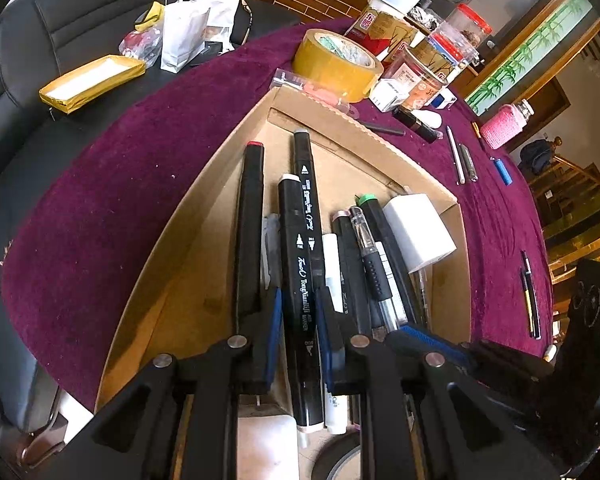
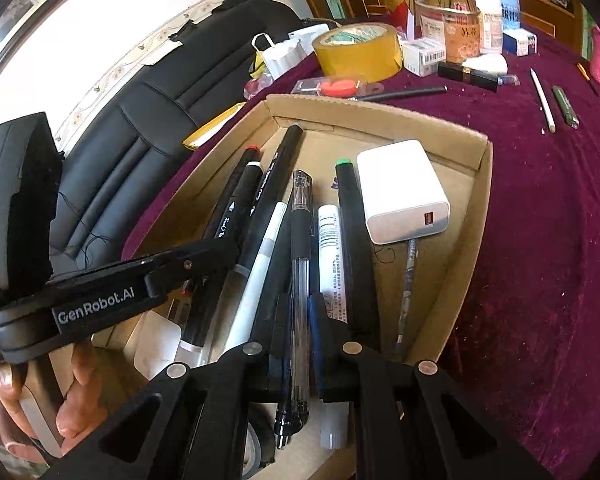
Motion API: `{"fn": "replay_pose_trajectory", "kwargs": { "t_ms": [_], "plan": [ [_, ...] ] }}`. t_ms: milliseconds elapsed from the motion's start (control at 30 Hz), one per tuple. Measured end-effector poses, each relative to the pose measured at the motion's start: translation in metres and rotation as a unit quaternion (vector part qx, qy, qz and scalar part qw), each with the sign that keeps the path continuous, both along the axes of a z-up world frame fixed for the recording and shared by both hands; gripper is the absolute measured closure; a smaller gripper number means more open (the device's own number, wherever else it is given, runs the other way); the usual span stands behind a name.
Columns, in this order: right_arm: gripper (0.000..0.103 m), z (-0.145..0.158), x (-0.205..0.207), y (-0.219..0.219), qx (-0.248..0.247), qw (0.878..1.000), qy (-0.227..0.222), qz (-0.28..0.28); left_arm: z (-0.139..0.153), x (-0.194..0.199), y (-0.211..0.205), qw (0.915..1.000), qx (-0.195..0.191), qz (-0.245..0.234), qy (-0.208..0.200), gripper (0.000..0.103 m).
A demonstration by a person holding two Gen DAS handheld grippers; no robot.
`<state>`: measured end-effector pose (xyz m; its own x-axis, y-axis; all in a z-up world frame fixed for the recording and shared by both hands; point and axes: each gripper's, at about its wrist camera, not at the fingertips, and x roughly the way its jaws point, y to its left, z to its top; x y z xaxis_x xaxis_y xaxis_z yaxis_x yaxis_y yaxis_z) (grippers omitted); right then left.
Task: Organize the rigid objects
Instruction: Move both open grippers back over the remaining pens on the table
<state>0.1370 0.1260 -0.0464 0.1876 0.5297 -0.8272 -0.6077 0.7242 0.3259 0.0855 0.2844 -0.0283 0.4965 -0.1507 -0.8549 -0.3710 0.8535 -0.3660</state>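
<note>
Markers and pens lie lengthwise in the cardboard tray (image 1: 148, 264). The left gripper (image 1: 298, 312) straddles a black marker (image 1: 300, 280), the right gripper (image 2: 296, 312) a clear gel pen (image 2: 300, 248); both jaws look parted, aligned with the shafts.

1. The cardboard tray's (image 1: 204, 208) near edge is hidden behind both grippers' black frames in both wrist views.
2. The small print on the white barcode-labelled marker (image 2: 332, 256) is too fine to read.
3. A thin patterned pen (image 2: 407, 284) runs under the white charger (image 2: 402, 192); its far end is covered.
</note>
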Motion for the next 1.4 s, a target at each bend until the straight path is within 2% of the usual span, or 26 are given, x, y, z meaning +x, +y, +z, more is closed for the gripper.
{"fn": "replay_pose_trajectory", "kwargs": {
  "t_ms": [200, 267, 400, 467, 533, 667, 700, 733, 933, 1233, 1400],
  "plan": [
    [0.092, -0.001, -0.001, -0.001, 0.009, 1.0, 0.005, -0.005, 0.002, -0.002, 0.0, 1.0, 0.0, -0.002, -0.006, 0.085],
    [0.091, 0.0, -0.002, -0.003, 0.017, 1.0, 0.012, -0.004, 0.005, -0.004, -0.001, 0.9999, 0.002, -0.002, -0.014, 0.079],
    [0.066, 0.008, -0.007, -0.011, 0.036, 0.999, -0.002, 0.004, 0.012, -0.012, -0.007, 0.9997, 0.005, -0.004, -0.024, 0.075],
    [0.064, 0.013, -0.01, -0.02, 0.048, 0.999, -0.007, 0.007, 0.019, -0.018, -0.015, 0.9993, 0.016, -0.007, -0.033, 0.071],
    [0.064, 0.018, -0.014, -0.031, 0.064, 0.998, -0.015, 0.023, 0.026, -0.023, -0.024, 0.9986, 0.026, -0.007, -0.046, 0.062],
    [0.064, 0.025, -0.021, -0.066, 0.089, 0.995, -0.025, 0.035, 0.042, -0.03, -0.06, 0.9966, 0.032, -0.029, -0.071, 0.051],
    [0.064, 0.026, -0.022, -0.076, 0.095, 0.995, -0.027, 0.032, 0.044, -0.031, -0.068, 0.9961, 0.033, -0.031, -0.076, 0.045],
    [0.062, 0.028, -0.022, -0.091, 0.102, 0.994, -0.031, 0.025, 0.048, -0.031, -0.079, 0.9953, 0.034, -0.035, -0.084, 0.04],
    [0.06, 0.036, -0.013, -0.182, 0.121, 0.99, -0.06, -0.048, 0.061, -0.024, -0.154, 0.9903, 0.011, -0.08, -0.113, 0.033],
    [0.06, 0.06, 0.031, -0.288, 0.087, 0.981, -0.095, -0.144, 0.056, 0.009, -0.25, 0.9849, 0.003, -0.151, -0.084, 0.033],
    [0.06, 0.055, 0.057, -0.329, 0.05, 0.97, -0.122, -0.204, 0.053, 0.018, -0.281, 0.9813, 0.02, -0.174, -0.079, 0.033]
  ]
}}
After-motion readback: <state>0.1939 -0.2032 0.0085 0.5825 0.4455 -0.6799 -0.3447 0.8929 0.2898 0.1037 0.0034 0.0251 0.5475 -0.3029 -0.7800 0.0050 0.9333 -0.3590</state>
